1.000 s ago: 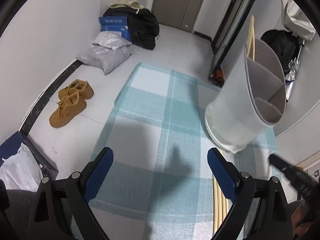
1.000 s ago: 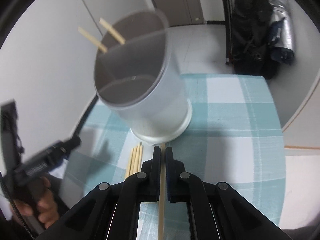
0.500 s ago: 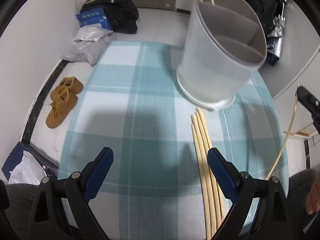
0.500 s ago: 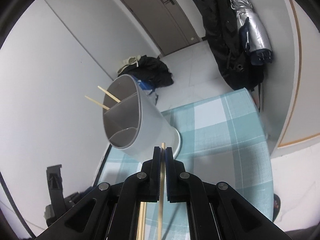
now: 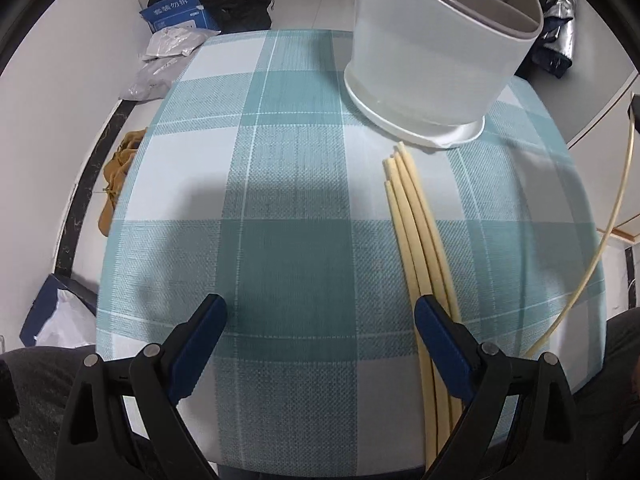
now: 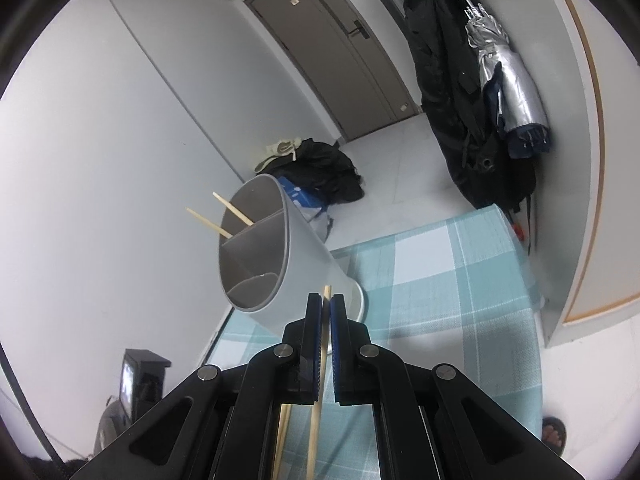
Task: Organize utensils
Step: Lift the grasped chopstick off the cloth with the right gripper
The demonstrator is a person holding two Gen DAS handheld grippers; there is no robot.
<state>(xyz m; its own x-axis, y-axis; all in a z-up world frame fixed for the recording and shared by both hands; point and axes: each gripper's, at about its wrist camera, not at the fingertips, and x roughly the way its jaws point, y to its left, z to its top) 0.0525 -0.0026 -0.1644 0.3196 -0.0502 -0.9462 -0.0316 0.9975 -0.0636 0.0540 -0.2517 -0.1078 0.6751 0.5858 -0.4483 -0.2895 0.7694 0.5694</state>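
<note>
A white divided utensil holder (image 5: 436, 52) stands at the far right of a teal checked tablecloth (image 5: 288, 208). Several pale chopsticks (image 5: 416, 232) lie in a bundle in front of it. My left gripper (image 5: 320, 320) is open and empty, low over the near cloth, its right finger (image 5: 438, 338) beside the bundle. My right gripper (image 6: 327, 308) is shut on one chopstick (image 6: 320, 396), lifted above the table and short of the holder (image 6: 280, 264). Two chopsticks (image 6: 224, 216) stand in the holder's far compartment. The held chopstick also shows at the right edge of the left wrist view (image 5: 600, 240).
The table edge drops to a grey floor. On the floor lie tan shoes (image 5: 118, 172), grey bags (image 5: 160, 68), a blue box (image 5: 176, 12) and a black bag (image 6: 324, 176). Dark coats and a silver umbrella (image 6: 504, 80) hang by a door.
My right gripper has lifted the chopstick up and back from the table, so the holder looks smaller and further. My left gripper has swung right and lower toward the bundle.
</note>
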